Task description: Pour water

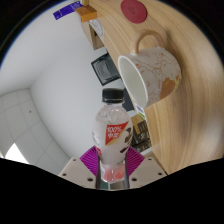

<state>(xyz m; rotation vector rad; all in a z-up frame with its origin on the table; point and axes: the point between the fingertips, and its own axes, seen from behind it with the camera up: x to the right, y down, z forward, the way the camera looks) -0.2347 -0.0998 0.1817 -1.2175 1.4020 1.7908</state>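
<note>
While the view is strongly tilted, the claw [113, 172] grasps a small clear plastic bottle with a black cap and a red and white label [112, 132]: both purple pads [92, 160] press on the lower part of the bottle, one at each side, and the bottle rises between the fingers with its cap pointing away from them. Some pinkish colour shows through the bottom of the bottle, but I cannot tell if this is liquid or only the pads seen through the plastic. Just beyond the cap there is a large cream ceramic mug with a marbled pattern and a loop handle [150, 73], standing on the light wooden worktop [190, 110]; its wide white mouth faces toward the bottle, and the cap is near the rim but does not touch it. Further along the worktop lies a round red disc [133, 10]. Beside the mug, at the edge of the worktop, a dark square item [104, 68] is visible, too small to identify. Next to the worktop the white floor [45, 70] spreads out.
</note>
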